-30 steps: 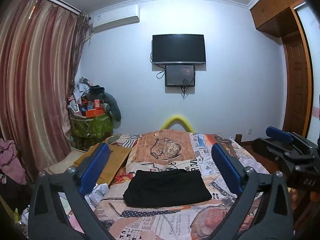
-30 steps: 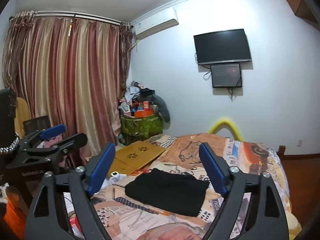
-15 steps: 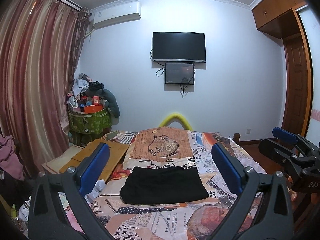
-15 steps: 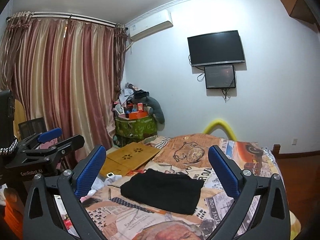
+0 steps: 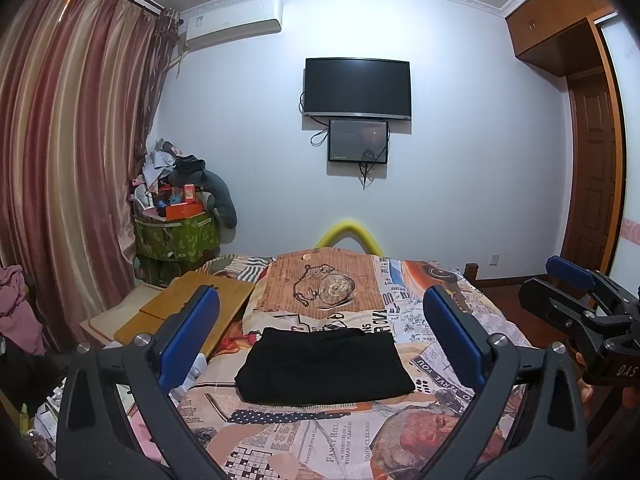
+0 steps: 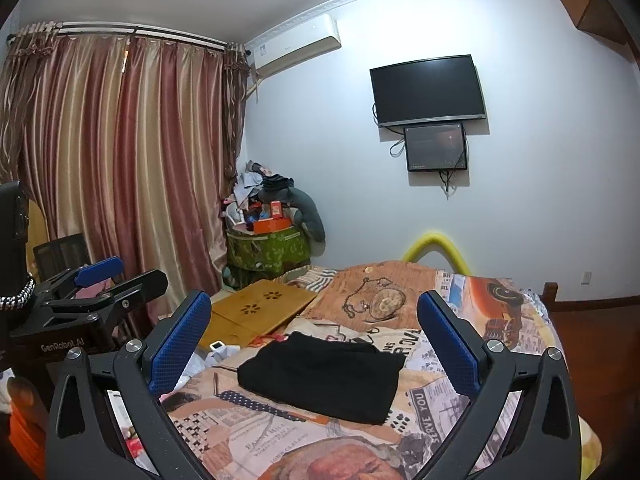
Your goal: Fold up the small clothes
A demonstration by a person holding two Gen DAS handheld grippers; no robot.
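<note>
A black garment (image 5: 324,366) lies folded into a flat rectangle on the patterned bedspread (image 5: 332,440). It also shows in the right wrist view (image 6: 324,374). My left gripper (image 5: 320,338) is open and empty, held above the bed's near end, short of the garment. My right gripper (image 6: 314,346) is open and empty, also short of the garment. The right gripper shows at the right edge of the left wrist view (image 5: 580,300). The left gripper shows at the left of the right wrist view (image 6: 104,284).
A wooden lap desk (image 6: 256,312) lies at the bed's left side. A green bin piled with clutter (image 5: 176,236) stands by the curtains (image 5: 68,184). A TV (image 5: 358,88) hangs on the far wall. A wooden door (image 5: 596,176) is at the right.
Both grippers have drawn back and up a little from the bed, so the garment sits smaller and further ahead. Both stay open. The garment has not moved.
</note>
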